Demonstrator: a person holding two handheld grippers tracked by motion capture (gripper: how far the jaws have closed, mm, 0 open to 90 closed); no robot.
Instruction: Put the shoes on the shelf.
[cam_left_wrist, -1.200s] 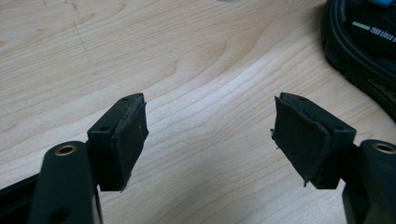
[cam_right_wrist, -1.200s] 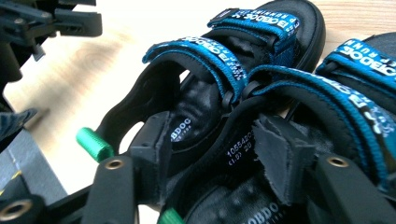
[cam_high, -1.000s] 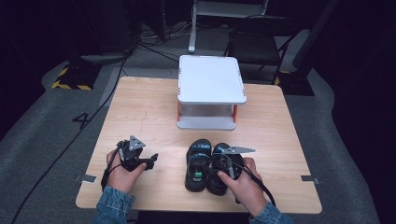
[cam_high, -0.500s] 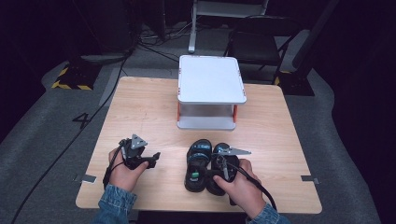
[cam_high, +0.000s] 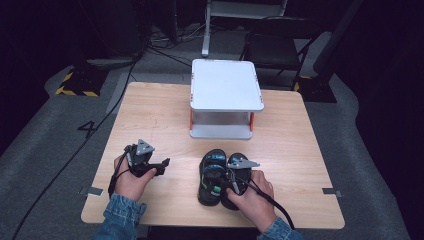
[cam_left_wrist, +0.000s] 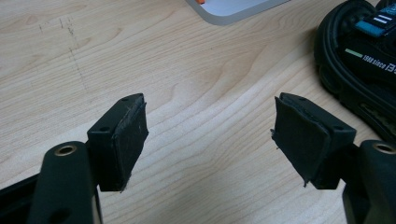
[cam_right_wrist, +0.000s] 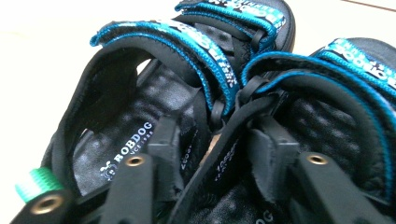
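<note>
Two black sandals (cam_high: 220, 176) lay side by side; our right gripper (cam_right_wrist: 212, 154) pinched their inner straps together, our left gripper (cam_left_wrist: 210, 135) gaped empty.

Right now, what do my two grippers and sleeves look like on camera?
Both grippers are black. The left gripper and right gripper each carry a grey three-cornered plate on top and trail a black cable. The left gripper's fingers are blocky, with worn, fraying black pads. Both sleeves are blue denim.
</note>
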